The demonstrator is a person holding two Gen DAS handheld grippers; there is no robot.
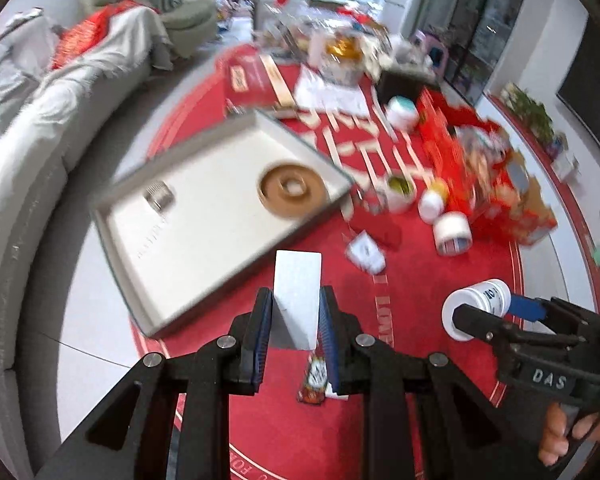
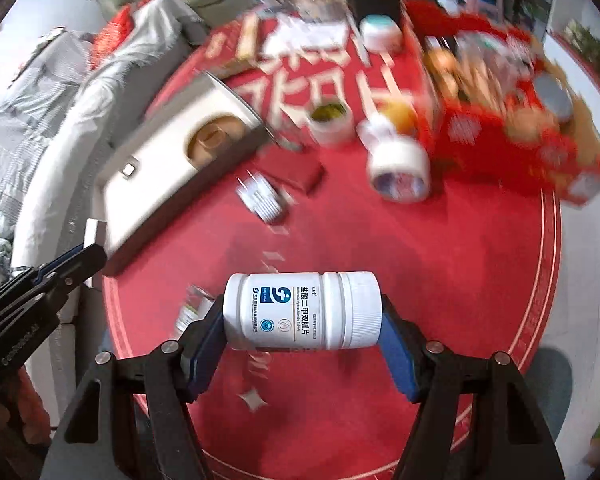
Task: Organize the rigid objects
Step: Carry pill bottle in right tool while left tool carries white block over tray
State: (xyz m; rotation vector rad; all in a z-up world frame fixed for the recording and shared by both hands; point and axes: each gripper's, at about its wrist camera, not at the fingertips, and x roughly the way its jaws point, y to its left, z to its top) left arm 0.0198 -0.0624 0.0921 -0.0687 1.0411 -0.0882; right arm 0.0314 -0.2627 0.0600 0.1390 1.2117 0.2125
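My left gripper [image 1: 294, 316] is shut on a white rectangular box [image 1: 297, 288], held above the red round rug near the front edge of a shallow white tray [image 1: 140, 276]. The tray holds a brown tape ring [image 1: 292, 190] and a small metal cylinder [image 1: 160, 196]. My right gripper [image 2: 302, 320] is shut on a white medicine bottle [image 2: 302, 310], held sideways by its ends above the rug; it also shows in the left wrist view [image 1: 478, 306]. The left gripper [image 2: 76, 264] shows at the left edge of the right wrist view.
On the rug [image 2: 420, 280] lie a white tape roll [image 1: 452, 234], a small white printed box [image 1: 366, 252], a dark red box [image 2: 296, 170], a jar with yellow-green contents [image 1: 400, 190] and red gift boxes [image 1: 500, 184]. A grey sofa [image 1: 40, 128] lies left.
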